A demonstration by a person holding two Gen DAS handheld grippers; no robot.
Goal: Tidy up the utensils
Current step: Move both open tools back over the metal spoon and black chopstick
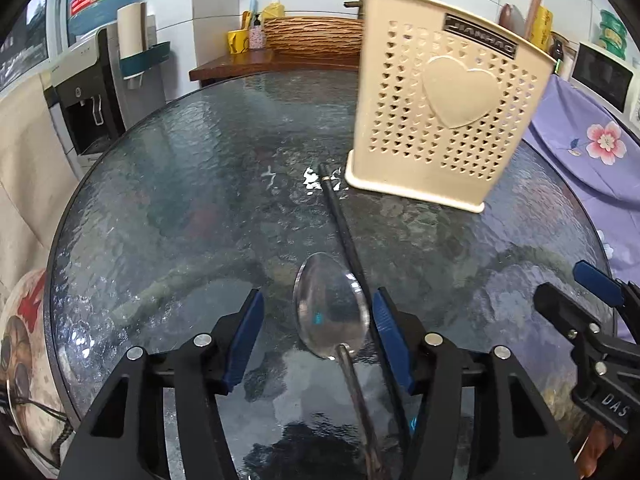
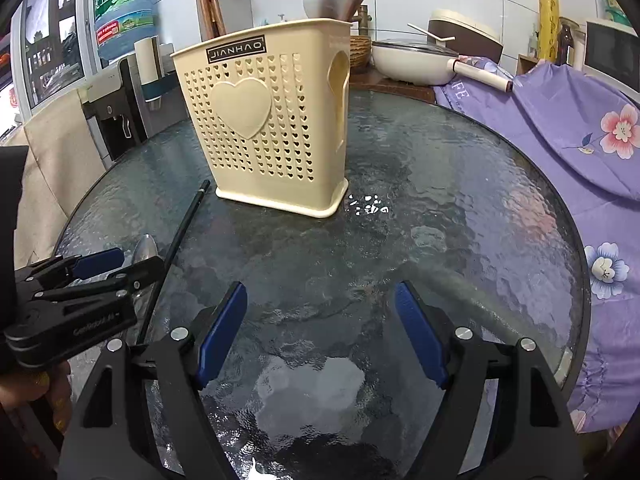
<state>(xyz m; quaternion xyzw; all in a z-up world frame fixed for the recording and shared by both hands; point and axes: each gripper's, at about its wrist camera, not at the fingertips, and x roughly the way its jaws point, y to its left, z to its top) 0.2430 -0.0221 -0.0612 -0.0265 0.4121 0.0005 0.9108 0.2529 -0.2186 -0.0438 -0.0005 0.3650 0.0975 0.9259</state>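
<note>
1. My left gripper (image 1: 318,344) sat low over the glass table (image 1: 192,184), jaws partway apart. Neither pad touched anything, so no grip.
2. A metal spoon (image 1: 330,308) lay on the glass between my left fingers (image 1: 244,340), bowl face up. Its handle ran back toward me under the gripper body.
3. The bowl sat nearer my right-side left pad than the other one, with a gap on both sides.
4. A black chopstick (image 1: 340,224) lay along the spoon's right edge, touching or just beside it; I couldn't tell which. It ran from near my right-side pad out ahead, and its far tip ended just beside the holder's base.
5. The cream utensil holder (image 1: 444,120) stood upright on the table ahead and to the right of my left fingers, well apart from them. It had heart perforations and a raised heart on its face.
6. In the right wrist view, the holder (image 2: 268,120) already had a ladle and wooden sticks poking out the top.
7. My right gripper (image 2: 322,332) was wide open and empty, with only bare glass between its fingers (image 2: 222,332).
8. From the right fingers, the holder stood ahead and slightly left. My left gripper (image 2: 100,268) with spoon (image 2: 146,248) and chopstick (image 2: 176,248) sat off to the left.
</note>
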